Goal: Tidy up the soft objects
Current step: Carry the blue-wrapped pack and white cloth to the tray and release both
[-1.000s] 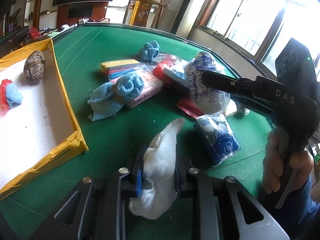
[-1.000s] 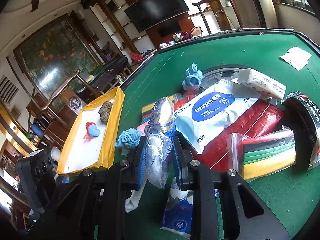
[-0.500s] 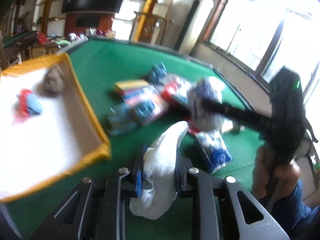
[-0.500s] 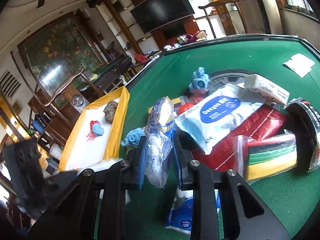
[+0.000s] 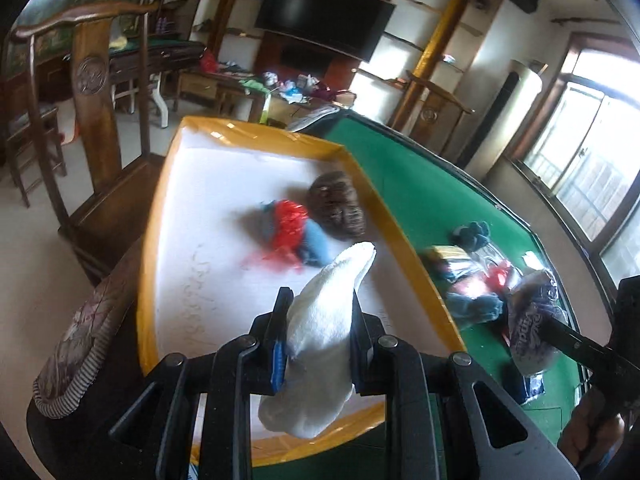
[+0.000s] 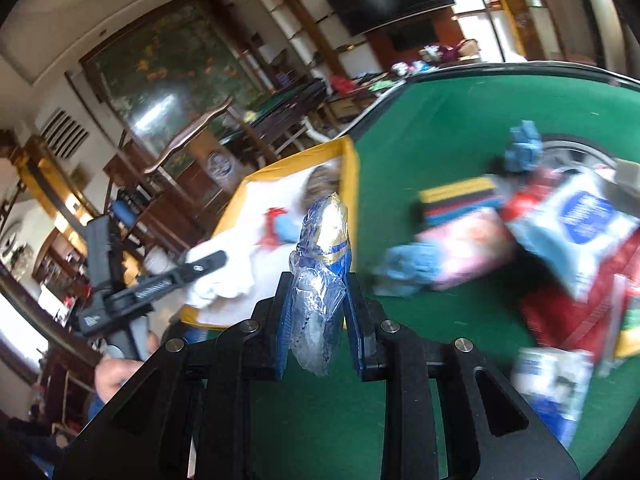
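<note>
My left gripper (image 5: 320, 324) is shut on a white sock (image 5: 320, 320) and hangs over the near end of the yellow-rimmed white tray (image 5: 156, 216). In the tray lie a brown knitted ball (image 5: 336, 204) and a blue cloth with red wrap (image 5: 292, 232). My right gripper (image 6: 320, 300) is shut on a clear plastic tissue pack with blue print (image 6: 322, 256), held above the green table (image 6: 432, 128) to the right of the tray (image 6: 348, 164). In the right wrist view the left gripper (image 6: 200, 264) with the sock (image 6: 220, 276) shows over the tray.
Blue cloths (image 6: 412, 268), a wet-wipes pack (image 6: 580, 220), coloured sponges (image 6: 460, 200) and other packets are heaped on the table's right side. A wooden chair (image 5: 96, 92) and a cushion (image 5: 76, 340) stand left of the tray. A hand (image 5: 592, 432) grips the right tool.
The left gripper has swung left with the sock from above the green felt to above the tray. The right gripper has also moved left toward the tray, still holding the pack.
</note>
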`<action>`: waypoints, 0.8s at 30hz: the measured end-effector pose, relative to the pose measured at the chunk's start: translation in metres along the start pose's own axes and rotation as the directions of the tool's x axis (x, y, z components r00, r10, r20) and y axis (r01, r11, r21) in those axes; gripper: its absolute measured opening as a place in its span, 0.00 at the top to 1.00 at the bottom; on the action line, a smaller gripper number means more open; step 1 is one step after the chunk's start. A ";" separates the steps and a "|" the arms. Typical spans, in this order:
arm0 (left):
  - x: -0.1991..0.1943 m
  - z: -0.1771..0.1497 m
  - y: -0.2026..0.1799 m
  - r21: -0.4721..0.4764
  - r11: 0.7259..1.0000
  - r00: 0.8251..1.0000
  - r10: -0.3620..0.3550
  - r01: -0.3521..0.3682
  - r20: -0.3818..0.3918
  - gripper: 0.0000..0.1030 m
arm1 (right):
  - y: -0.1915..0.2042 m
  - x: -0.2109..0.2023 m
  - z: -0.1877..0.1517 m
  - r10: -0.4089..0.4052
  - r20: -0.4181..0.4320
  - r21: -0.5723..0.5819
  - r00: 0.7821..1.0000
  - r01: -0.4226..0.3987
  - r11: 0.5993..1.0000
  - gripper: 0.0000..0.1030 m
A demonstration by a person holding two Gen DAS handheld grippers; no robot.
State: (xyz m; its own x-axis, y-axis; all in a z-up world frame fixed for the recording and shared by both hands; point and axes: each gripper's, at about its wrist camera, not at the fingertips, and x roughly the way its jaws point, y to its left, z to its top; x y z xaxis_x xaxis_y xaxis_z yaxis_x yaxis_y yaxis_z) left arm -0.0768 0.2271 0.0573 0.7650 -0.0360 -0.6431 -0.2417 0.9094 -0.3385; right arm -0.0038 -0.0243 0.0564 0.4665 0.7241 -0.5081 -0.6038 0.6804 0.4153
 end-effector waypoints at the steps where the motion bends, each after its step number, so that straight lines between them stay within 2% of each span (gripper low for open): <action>1: 0.002 -0.002 0.006 -0.015 1.000 1.000 0.007 -0.007 -0.004 0.77 | 0.007 0.009 0.001 0.003 -0.012 -0.009 1.000 -0.003 1.000 0.77; 6: 0.015 -0.008 0.013 -0.036 0.999 1.000 0.015 -0.016 -0.024 0.77 | 0.032 0.068 0.008 0.018 -0.086 -0.007 0.996 -0.019 1.000 0.77; 9: 0.017 -0.007 0.014 -0.030 0.999 0.999 0.018 -0.019 -0.027 0.77 | 0.031 0.099 0.006 -0.021 -0.141 -0.001 0.990 0.021 1.000 0.77; 13: 0.021 -0.009 0.011 -0.019 1.000 0.999 0.019 -0.020 -0.040 0.76 | 0.029 0.114 -0.002 -0.035 -0.173 0.009 0.984 0.037 0.999 0.76; 15: 0.024 -0.010 0.010 -0.010 0.999 0.998 0.034 -0.034 -0.044 0.75 | 0.031 0.113 -0.003 -0.071 -0.169 -0.012 0.983 0.070 0.997 0.75; 16: 0.026 -0.010 0.010 -0.012 0.999 0.998 0.034 -0.035 -0.049 0.71 | 0.032 0.113 -0.002 -0.087 -0.166 -0.027 0.982 0.084 0.996 0.75; 17: 0.027 -0.010 0.010 -0.014 0.999 0.998 0.038 -0.039 -0.055 0.68 | 0.032 0.112 -0.001 -0.108 -0.161 -0.042 0.981 0.103 0.994 0.70; 18: 0.029 -0.010 0.010 -0.016 0.999 0.997 0.045 -0.046 -0.063 0.59 | 0.032 0.110 0.000 -0.137 -0.150 -0.062 0.979 0.129 0.990 0.60; 19: 0.029 -0.011 0.010 -0.015 0.999 0.996 0.050 -0.051 -0.069 0.49 | 0.032 0.107 0.000 -0.140 -0.137 -0.069 0.981 0.132 0.989 0.55; 21: 0.029 -0.012 0.010 -0.018 0.998 0.996 0.056 -0.057 -0.071 0.45 | 0.030 0.099 0.004 -0.130 -0.103 -0.065 0.986 0.124 0.990 0.43; 24: 0.025 -0.011 0.009 -0.026 0.999 0.997 0.044 -0.046 -0.061 0.44 | 0.028 0.085 0.008 -0.120 -0.079 -0.060 0.990 0.115 0.992 0.41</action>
State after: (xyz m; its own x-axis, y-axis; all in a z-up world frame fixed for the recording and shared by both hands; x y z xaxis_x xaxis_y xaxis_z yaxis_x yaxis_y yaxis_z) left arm -0.0663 0.2294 0.0310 0.7157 -0.0214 -0.6981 -0.2919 0.8989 -0.3268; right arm 0.0240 0.0571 0.0305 0.4825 0.6261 -0.6125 -0.5837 0.7513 0.3082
